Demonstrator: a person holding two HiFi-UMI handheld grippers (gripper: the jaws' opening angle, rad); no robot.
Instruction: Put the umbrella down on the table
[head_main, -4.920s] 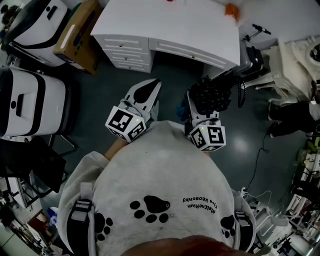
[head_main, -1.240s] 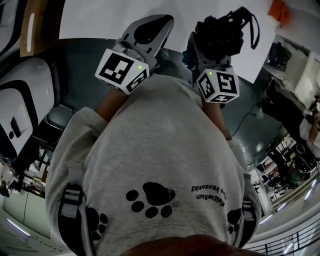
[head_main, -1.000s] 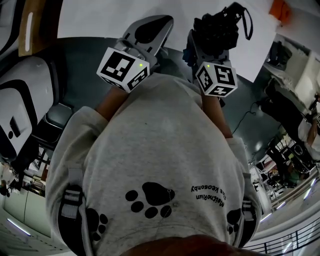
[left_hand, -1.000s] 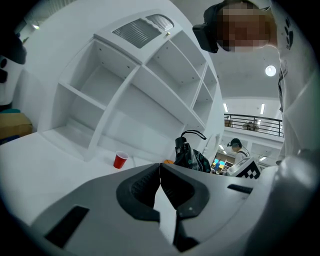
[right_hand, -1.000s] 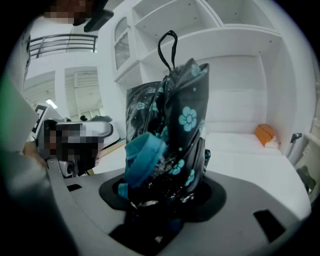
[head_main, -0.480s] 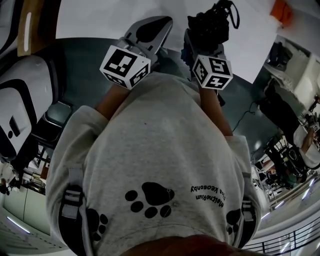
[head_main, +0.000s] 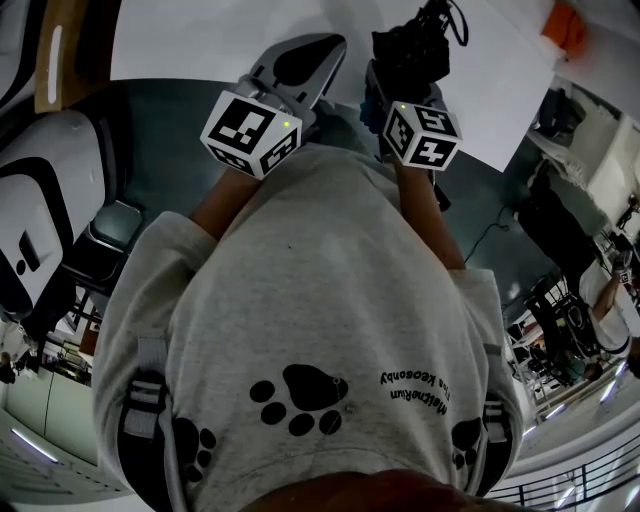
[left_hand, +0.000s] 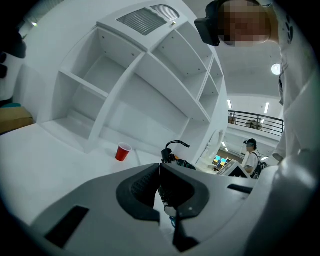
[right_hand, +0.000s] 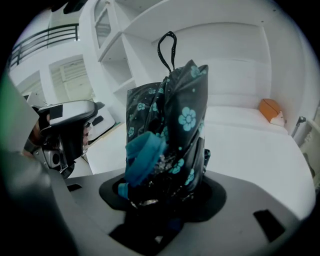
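The right hand-held gripper (head_main: 404, 78) is clamped on the folded umbrella (head_main: 414, 45), with the bundle wedged firmly between both jaws. It's a black umbrella with teal flowers (right_hand: 170, 130), and its strap loop (right_hand: 167, 49) sticks up at the far end. From the head view it hangs over the white counter (head_main: 240, 30), just past the counter's near edge. Whether it touches the counter yet, I can't tell. The left hand-held gripper (head_main: 326, 46) sits at that same near edge, jaws together with nothing in them. Its own view shows the tips meeting (left_hand: 161, 172). Farther back on the counter stands a red cup (left_hand: 122, 152), with white shelving (left_hand: 140, 85) behind it. An orange object (right_hand: 271, 111) lies toward the counter's far right.
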